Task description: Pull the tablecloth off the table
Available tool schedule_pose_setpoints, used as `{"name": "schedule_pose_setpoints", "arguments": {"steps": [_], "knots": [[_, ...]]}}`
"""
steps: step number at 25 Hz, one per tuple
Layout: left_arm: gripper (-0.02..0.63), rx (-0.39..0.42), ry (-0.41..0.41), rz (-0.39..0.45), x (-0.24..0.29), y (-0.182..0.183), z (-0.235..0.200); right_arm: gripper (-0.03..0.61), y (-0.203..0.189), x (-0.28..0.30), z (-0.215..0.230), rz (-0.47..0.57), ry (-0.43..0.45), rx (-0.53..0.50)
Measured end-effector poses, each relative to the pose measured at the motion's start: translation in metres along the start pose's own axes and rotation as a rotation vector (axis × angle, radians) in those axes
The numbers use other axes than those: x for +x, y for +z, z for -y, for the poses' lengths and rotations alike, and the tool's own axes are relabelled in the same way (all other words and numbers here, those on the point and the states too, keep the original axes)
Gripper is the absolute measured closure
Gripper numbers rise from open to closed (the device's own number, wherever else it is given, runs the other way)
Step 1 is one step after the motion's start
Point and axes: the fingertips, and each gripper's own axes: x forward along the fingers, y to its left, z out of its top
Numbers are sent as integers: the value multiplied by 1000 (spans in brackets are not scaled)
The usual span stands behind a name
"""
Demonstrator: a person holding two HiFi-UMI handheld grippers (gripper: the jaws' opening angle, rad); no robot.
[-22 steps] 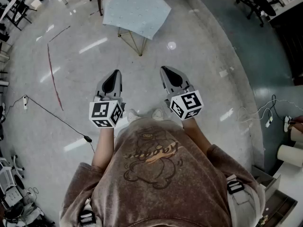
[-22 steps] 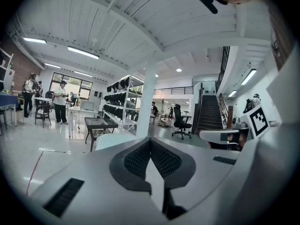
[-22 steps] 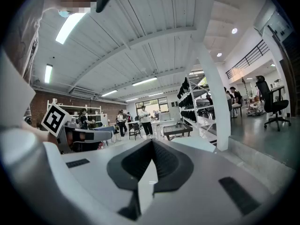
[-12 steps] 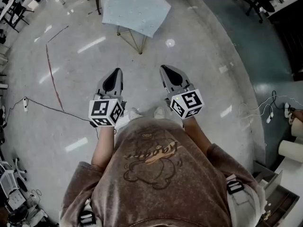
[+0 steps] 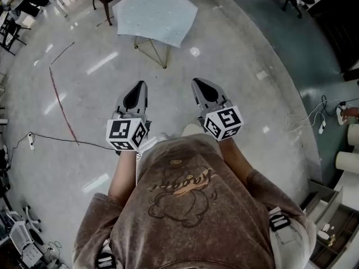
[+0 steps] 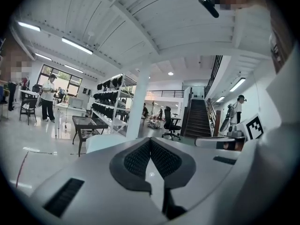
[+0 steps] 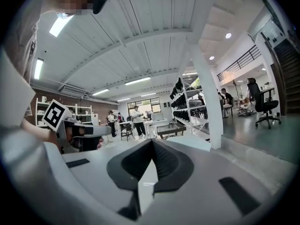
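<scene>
Two tongs, both empty.

Head view: left tongs (image 5: pixel 138 87) and right tongs (image 5: pixel 198 85) are held roughly level ahead of the person. Both are well apart from the pale blue tablecloth (image 5: pixel 157 13), draped over a small table on thin wire legs (image 5: pixel 156 48) across the floor.

Left gripper view: left tongs (image 6: pixel 150 144) clenched, nothing between.

Right gripper view: right tongs (image 7: pixel 151 146) clenched, likewise empty.

Judgement: cloth looks thin, light, limp. Pinch an overhanging near corner and pull gently; the spindly table may tip.
</scene>
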Motion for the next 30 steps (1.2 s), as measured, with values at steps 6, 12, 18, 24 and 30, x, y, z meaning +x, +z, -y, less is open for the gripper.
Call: {"name": "schedule_pose_setpoints", "arguments": {"steps": [6,12,18,24,30], "knots": [[595,18,-40,-4,8,4,-18,572,-4,17,-2,-2,-36,31],[595,2,-45,-12,30,-3,-22,572,-8,27,10,-29,-35,31],[595,-5,-24,-20,73,-6,-40,572,-9,60,40,-51,-9,26],[595,-7,-2,-41,129,-2,-64,572,-1,110,80,-60,13,41],[595,-11,-2,-59,198,15,-77,572,25,167,132,-65,49,34]]}}
